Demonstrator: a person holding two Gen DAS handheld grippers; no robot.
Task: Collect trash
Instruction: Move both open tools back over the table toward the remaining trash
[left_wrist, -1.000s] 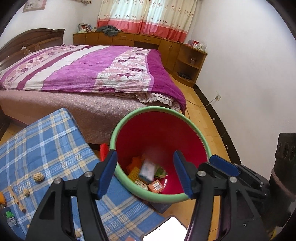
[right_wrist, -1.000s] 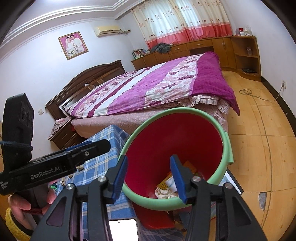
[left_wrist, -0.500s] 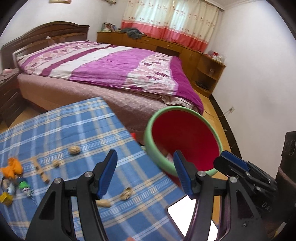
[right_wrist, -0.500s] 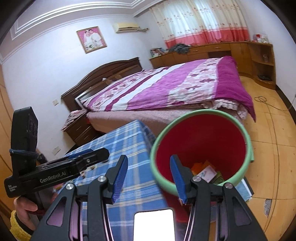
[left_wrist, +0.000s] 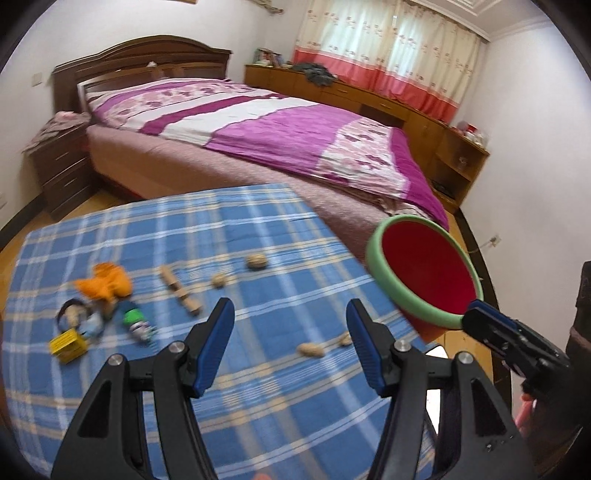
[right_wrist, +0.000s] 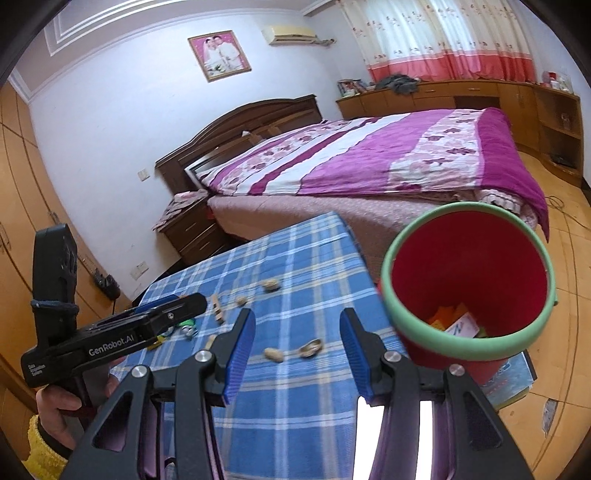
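The wooden stick lies on the blue plaid cloth, its long axis running from 11 to 5 o'clock. At 3 o'clock, the red bucket holds orange and white scraps. Left gripper and right gripper gape empty over peanut shells.

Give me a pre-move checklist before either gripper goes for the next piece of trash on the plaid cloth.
1. Left gripper empty, fingers apart: ok.
2. Right gripper empty, fingers apart: ok.
3. Trash left on the plaid cloth: ok, a whole peanut and an open peanut shell lie just ahead of the right gripper.
4. Red bin upright, mouth unobstructed: ok.
5. Room left in the bin: ok, scraps cover only the bottom.
6. Cluster by the orange scrap sharp enough to aim at: not ok, blurred.
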